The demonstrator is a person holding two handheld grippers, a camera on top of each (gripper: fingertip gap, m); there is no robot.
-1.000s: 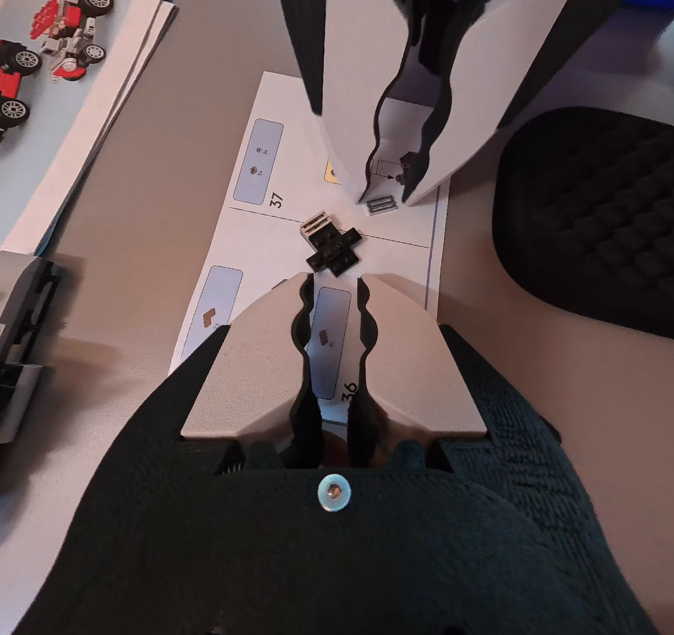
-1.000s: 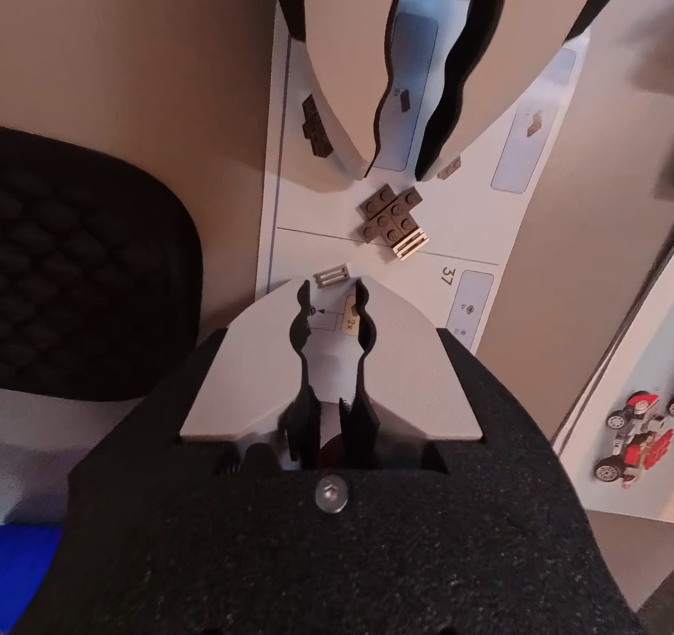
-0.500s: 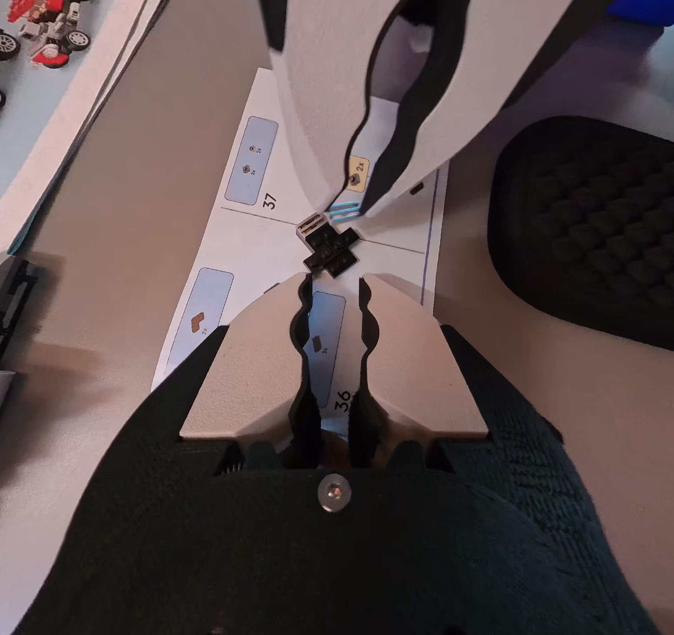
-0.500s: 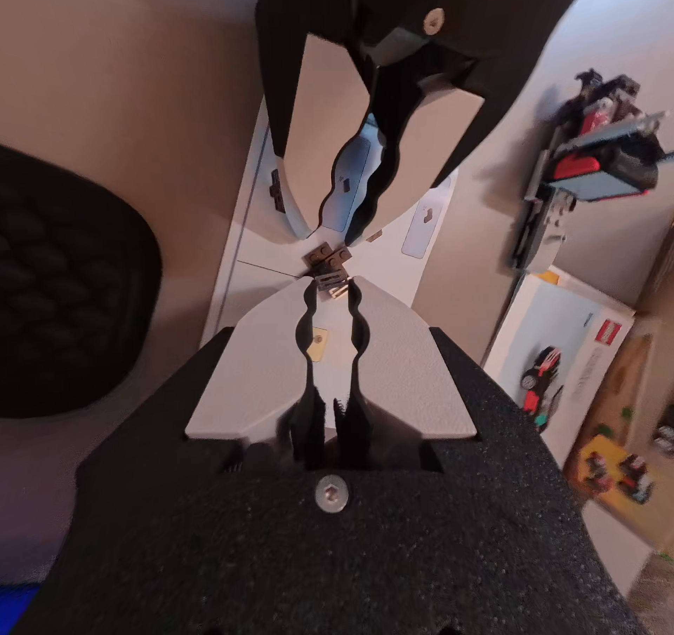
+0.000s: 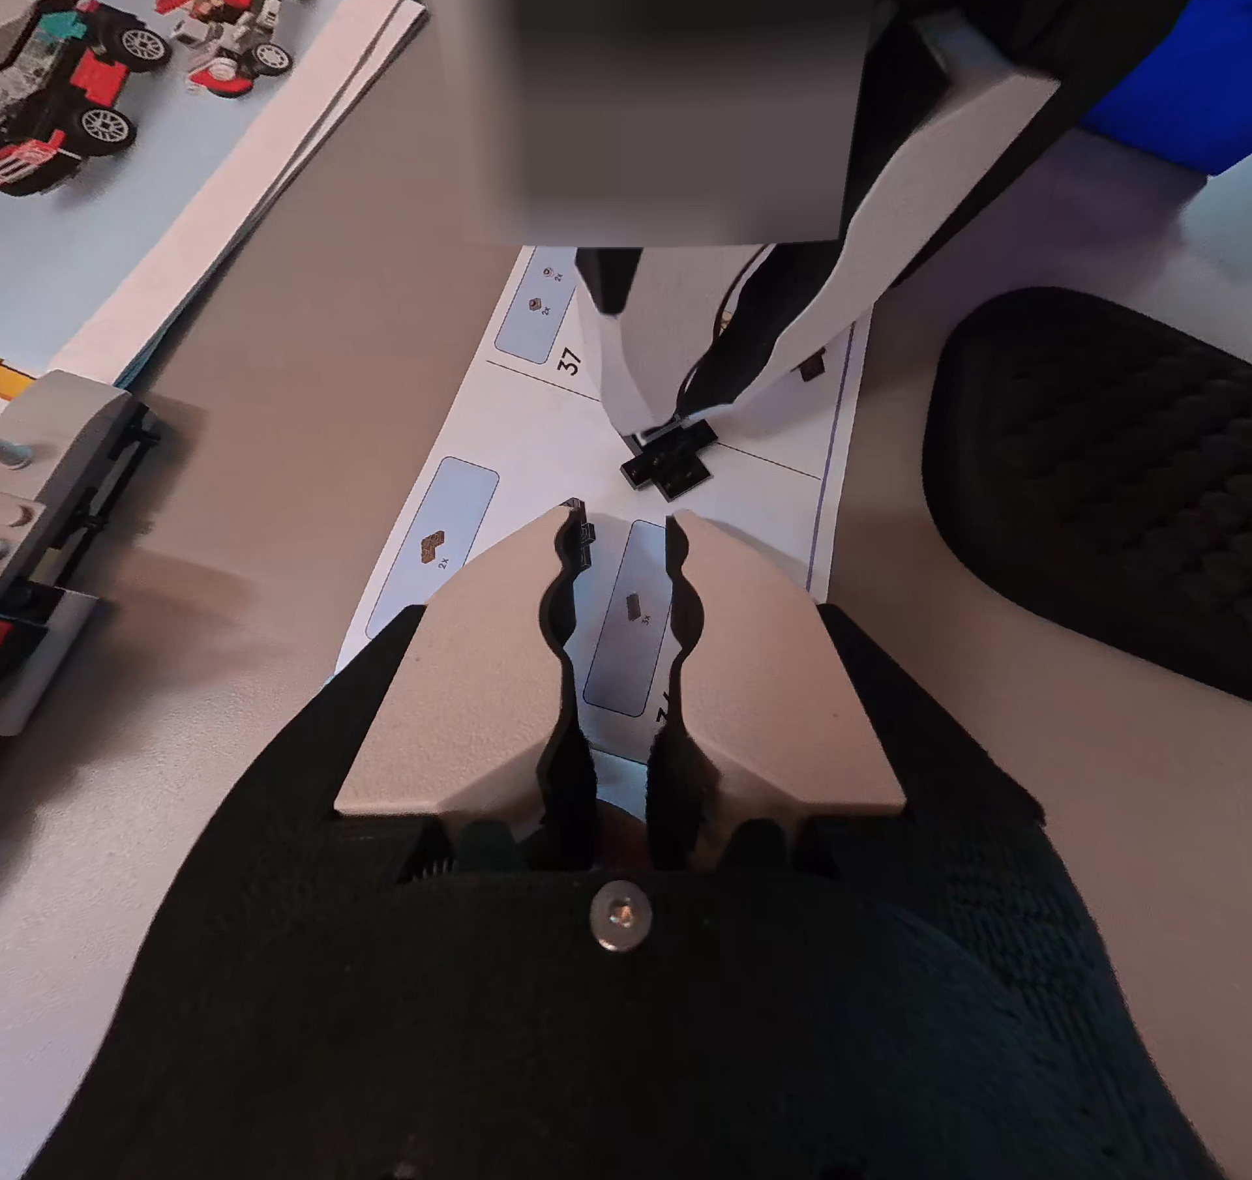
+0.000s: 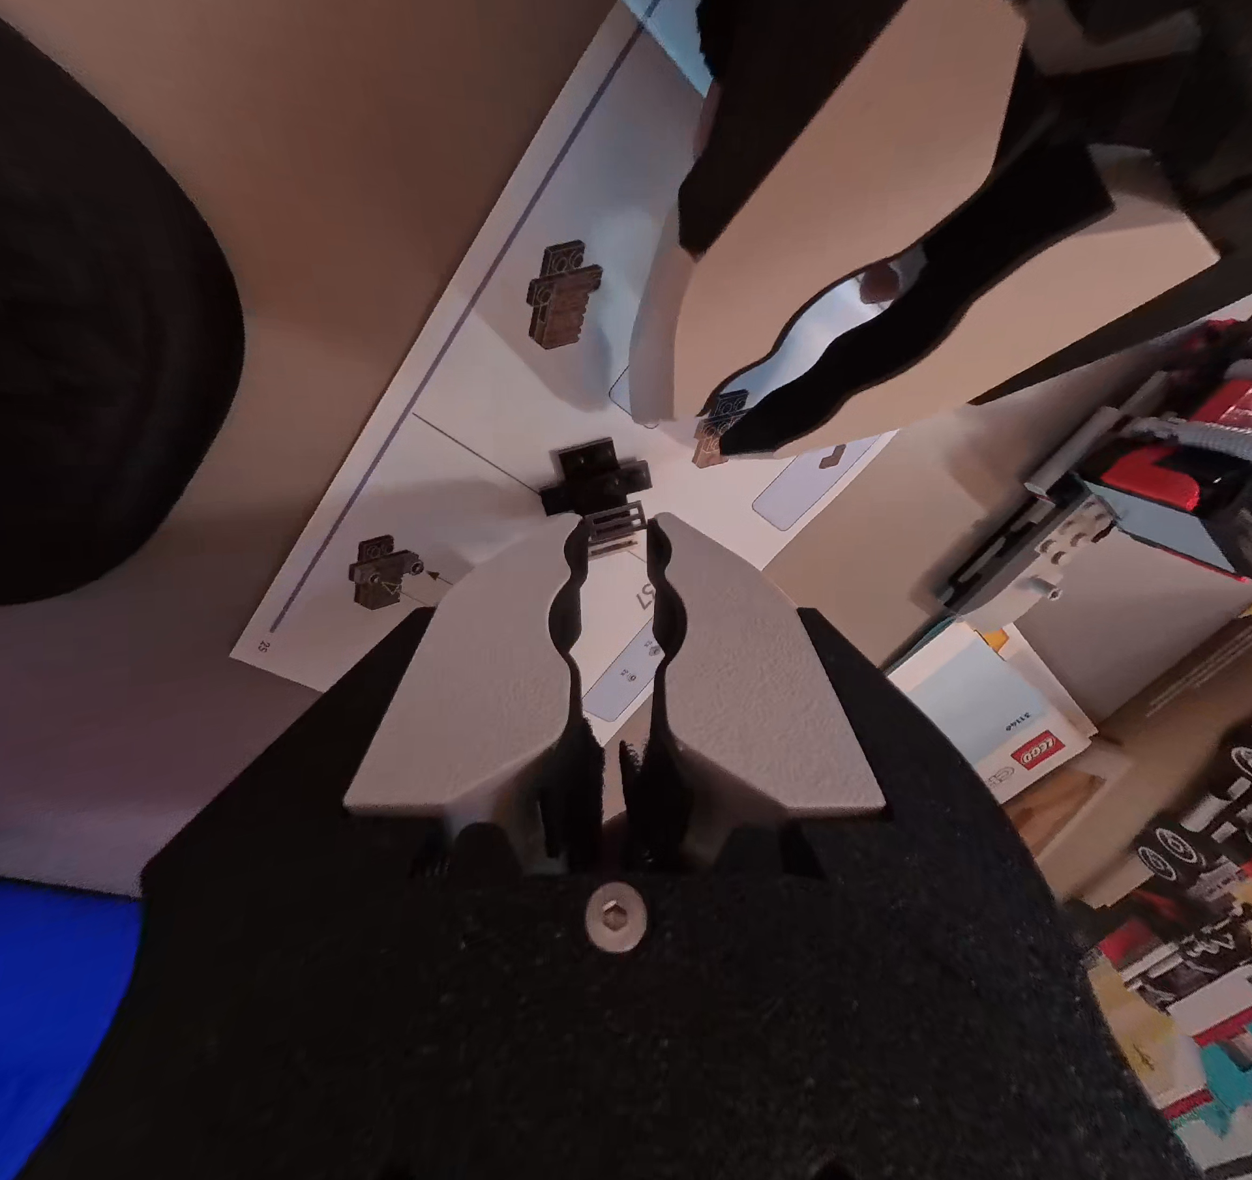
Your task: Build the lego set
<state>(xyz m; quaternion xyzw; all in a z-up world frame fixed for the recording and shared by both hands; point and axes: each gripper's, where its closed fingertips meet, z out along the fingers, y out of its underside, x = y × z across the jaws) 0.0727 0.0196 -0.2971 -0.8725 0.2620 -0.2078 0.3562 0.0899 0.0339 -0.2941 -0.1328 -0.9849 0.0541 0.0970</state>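
At centre frame the right gripper (image 6: 615,524) pinches a grey grille tile (image 6: 615,530) against the black cross-shaped plate assembly (image 6: 596,478), not visibly seated; the left gripper (image 5: 618,516) waits spread, empty.

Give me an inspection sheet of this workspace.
Surface: table, instruction page flat on it.
Job's things: black cross on the page; grey tile at its edge.
Clutter: booklets, part-built model, black pad.
Tools: left tool open, empty; right tool shut on the tile.
Cables: nothing seen.
Surroundings: box, blue object.
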